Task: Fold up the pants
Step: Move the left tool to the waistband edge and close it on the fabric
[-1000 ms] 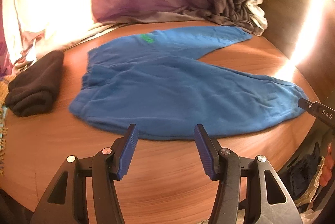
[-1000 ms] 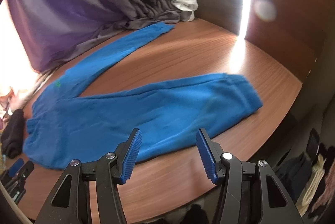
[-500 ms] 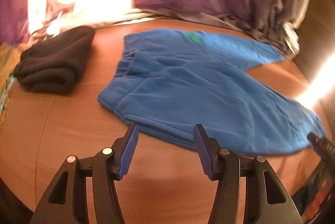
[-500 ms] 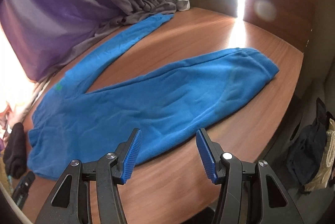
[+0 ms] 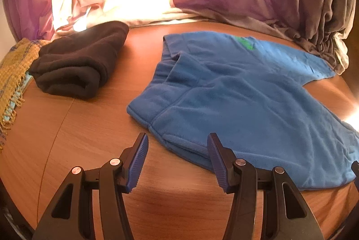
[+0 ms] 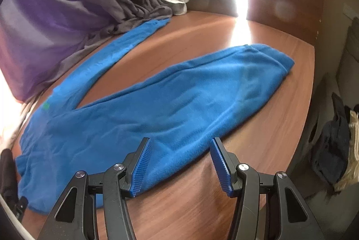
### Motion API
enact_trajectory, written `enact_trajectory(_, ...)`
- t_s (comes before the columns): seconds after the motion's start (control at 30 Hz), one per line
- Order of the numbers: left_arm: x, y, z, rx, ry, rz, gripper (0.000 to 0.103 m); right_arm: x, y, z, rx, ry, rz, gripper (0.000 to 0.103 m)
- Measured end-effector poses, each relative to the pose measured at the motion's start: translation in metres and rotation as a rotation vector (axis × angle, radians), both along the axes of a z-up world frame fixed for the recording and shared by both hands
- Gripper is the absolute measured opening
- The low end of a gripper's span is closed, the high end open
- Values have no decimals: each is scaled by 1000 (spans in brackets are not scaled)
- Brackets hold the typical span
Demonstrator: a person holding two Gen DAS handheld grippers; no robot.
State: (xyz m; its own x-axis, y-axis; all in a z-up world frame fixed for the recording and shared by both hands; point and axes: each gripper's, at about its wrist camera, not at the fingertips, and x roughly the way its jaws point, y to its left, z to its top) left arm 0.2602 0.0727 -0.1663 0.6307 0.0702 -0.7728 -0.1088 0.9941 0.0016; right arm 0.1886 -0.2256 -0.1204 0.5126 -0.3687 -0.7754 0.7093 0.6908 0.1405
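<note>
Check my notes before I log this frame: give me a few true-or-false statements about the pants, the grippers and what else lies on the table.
1. The blue pants lie flat with legs spread apart. True.
2. The left hand-held gripper is clamped on the waistband. False: it is open, gripping nothing, just short of the waist corner.
3. A folded dark garment lies beside the waistband. True.
4. The right hand-held gripper holds a cuff. False: it is open above the near leg's edge.
5. The pants are already folded in half. False: both legs lie separate on the table.

Matt fleecy blue pants (image 5: 242,92) lie on a smooth, glossy wood table (image 5: 85,127).
</note>
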Motion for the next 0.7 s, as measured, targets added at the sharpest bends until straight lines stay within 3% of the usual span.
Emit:
enact_trajectory(0.43,14,0,-10,4,31,8,55,4,-1,-5,-21,9,-37,54)
enact_trajectory(0.63,18,5,-12,-40,46,16,54,11,5,1,-64,15,-1,49)
enact_trajectory(0.7,20,7,-12,-77,55,24,48,13,5,1,-74,34,0,49)
